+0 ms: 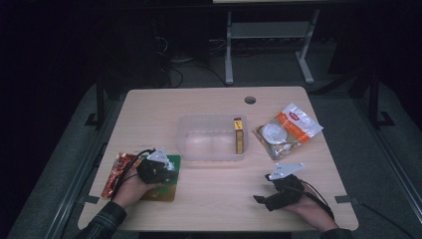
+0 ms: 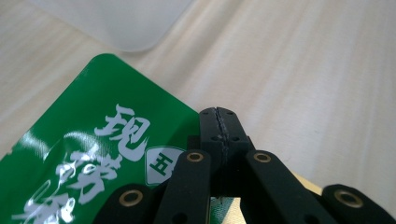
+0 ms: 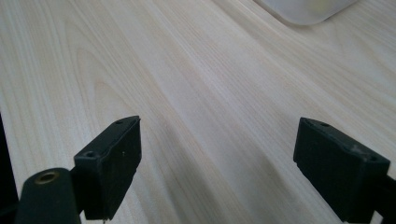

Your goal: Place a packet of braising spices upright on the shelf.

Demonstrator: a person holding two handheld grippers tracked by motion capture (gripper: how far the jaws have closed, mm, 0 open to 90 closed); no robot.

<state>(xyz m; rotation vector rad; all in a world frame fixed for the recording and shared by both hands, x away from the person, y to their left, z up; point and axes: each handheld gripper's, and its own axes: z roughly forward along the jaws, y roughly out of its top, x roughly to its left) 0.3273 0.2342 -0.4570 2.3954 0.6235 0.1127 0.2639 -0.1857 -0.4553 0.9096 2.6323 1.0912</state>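
Near the table's front-left corner, the left gripper (image 2: 218, 122) is sitting with jaws pressed together at the green packet's (image 2: 93, 140) edge, apparently pinching it. The clear tub (image 1: 211, 139) is lying just up-right, mid-table, so the left hand's nearer. The right gripper (image 3: 217, 168) is hovering spread wide over bare table (image 3: 187, 70).

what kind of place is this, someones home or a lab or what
Most likely a lab or workshop set up for recording, not a home. A bare wooden table stands in a dark room, another table's metal legs and loose cables lie behind it, and a person holds the left gripper and right gripper.
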